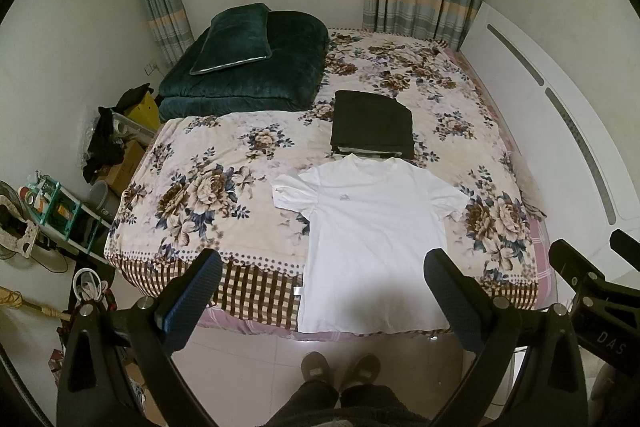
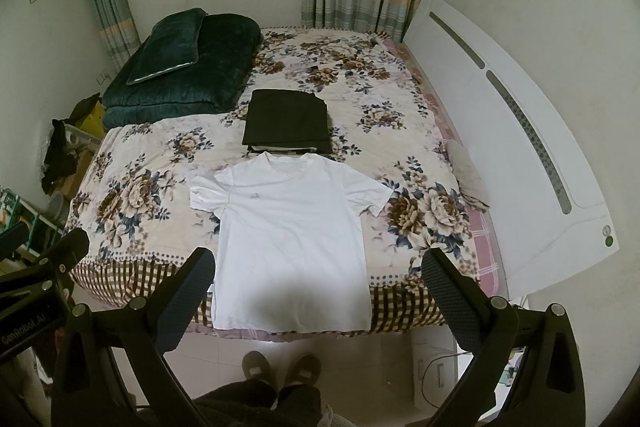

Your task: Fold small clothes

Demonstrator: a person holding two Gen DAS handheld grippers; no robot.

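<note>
White shirt [image 1: 376, 239] lies flat, unfolded; left gripper [image 1: 322, 267] and right gripper [image 2: 318, 267] hover wide, empty; next, pinch a sleeve.

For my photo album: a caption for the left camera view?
White T-shirt spread flat on floral bed, open left gripper above.

Bed [image 1: 208, 155] with floral sheet: white T-shirt [image 1: 376, 243] flat, folded dark clothes [image 1: 374, 123] behind, green quilt [image 1: 248, 75] far left.
</note>
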